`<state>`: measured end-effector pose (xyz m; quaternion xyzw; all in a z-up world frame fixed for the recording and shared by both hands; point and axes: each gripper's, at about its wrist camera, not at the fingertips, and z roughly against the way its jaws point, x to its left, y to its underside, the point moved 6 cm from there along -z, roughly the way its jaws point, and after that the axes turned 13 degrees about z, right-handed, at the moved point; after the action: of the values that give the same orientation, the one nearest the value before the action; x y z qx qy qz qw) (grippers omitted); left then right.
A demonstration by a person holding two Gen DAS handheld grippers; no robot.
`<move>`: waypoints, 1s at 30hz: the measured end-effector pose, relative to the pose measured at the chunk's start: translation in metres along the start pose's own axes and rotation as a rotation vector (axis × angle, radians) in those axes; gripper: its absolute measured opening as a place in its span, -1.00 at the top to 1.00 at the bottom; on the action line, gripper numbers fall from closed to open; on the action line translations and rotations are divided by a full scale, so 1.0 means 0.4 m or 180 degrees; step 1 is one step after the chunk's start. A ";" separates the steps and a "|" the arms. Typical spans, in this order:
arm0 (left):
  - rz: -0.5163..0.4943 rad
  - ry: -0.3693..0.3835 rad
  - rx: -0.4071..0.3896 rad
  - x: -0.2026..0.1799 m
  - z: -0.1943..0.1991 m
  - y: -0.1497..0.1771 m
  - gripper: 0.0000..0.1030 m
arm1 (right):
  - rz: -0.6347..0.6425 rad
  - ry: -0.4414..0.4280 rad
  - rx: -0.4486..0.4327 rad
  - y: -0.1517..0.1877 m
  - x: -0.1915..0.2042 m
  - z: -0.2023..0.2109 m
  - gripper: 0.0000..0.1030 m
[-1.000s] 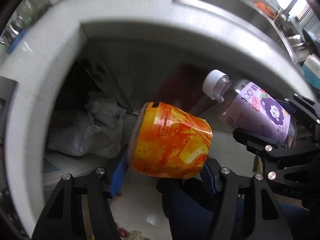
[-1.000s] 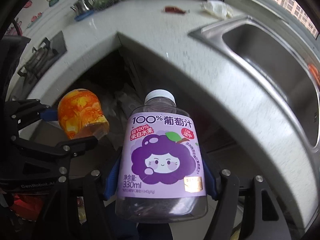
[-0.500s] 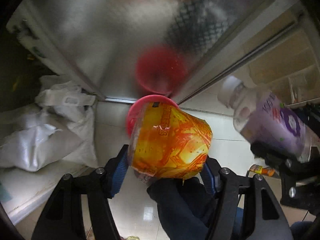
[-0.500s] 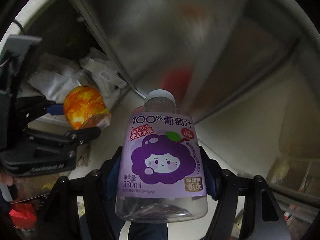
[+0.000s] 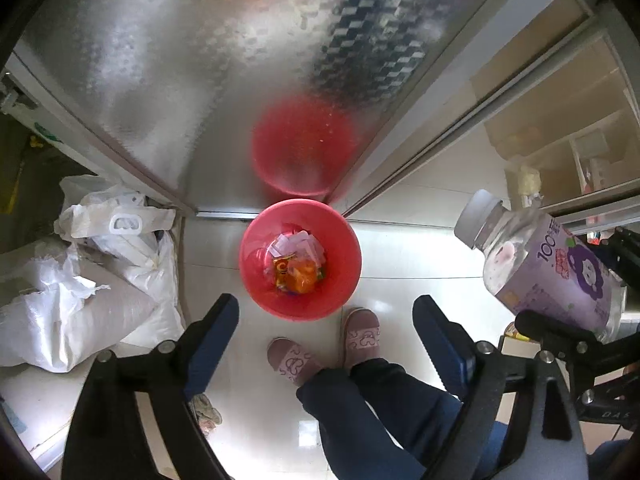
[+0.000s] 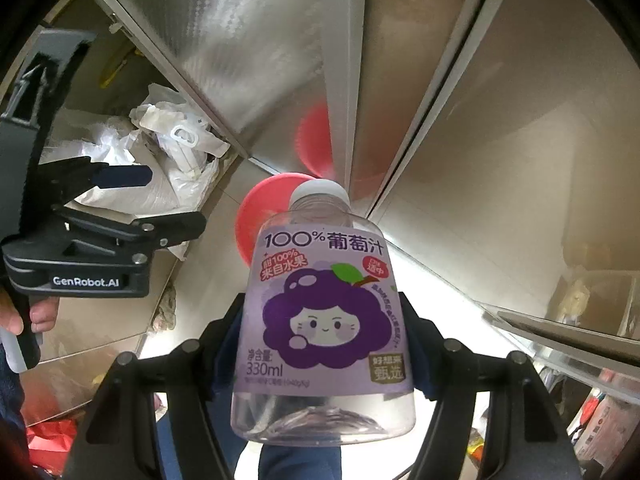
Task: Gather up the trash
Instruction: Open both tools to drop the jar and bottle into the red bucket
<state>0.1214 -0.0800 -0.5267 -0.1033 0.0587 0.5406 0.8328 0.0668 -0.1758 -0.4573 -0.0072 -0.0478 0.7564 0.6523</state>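
A red bin (image 5: 256, 280) stands on the floor against a metal door. The orange cup (image 5: 298, 274) lies inside it on paper scraps. My left gripper (image 5: 326, 322) is open and empty, high above the bin's near rim. My right gripper (image 6: 324, 340) is shut on an empty purple grape juice bottle (image 6: 324, 312) with a white cap, held upright. The bottle (image 5: 552, 268) also shows at the right of the left wrist view. The bin (image 6: 256, 216) is partly hidden behind the bottle in the right wrist view, where the left gripper (image 6: 160, 204) shows at the left.
White plastic bags (image 5: 88, 280) lie left of the bin. The person's feet in pink slippers (image 5: 360, 336) stand just near the bin. A frosted metal door (image 5: 200, 60) rises behind the bin. A rag (image 6: 164, 312) lies on the floor.
My left gripper has opened and the orange cup has dropped into the red bin. Both grippers have tilted down from the counter toward the floor. The right gripper still holds the bottle.
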 end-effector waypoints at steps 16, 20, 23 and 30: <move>0.0533 -0.0140 -0.0108 0.119 0.030 0.040 -1.00 | 0.0464 -0.0059 0.0017 -0.046 0.050 -0.022 -0.30; 0.0636 -0.0166 -0.0100 0.145 0.025 0.053 -1.00 | 0.0522 -0.0092 0.0074 -0.065 0.068 -0.051 -0.30; 0.0711 -0.0209 -0.0080 0.164 0.018 0.062 -1.00 | 0.0589 -0.0113 0.0054 -0.075 0.076 -0.057 -0.30; 0.0772 -0.0249 -0.0080 0.187 0.024 0.071 -1.00 | 0.0613 -0.0107 0.0068 -0.085 0.070 -0.050 -0.33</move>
<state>0.1260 -0.0001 -0.5359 -0.0848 0.0315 0.6417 0.7616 0.0975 -0.1419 -0.4731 0.0078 -0.0497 0.8161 0.5757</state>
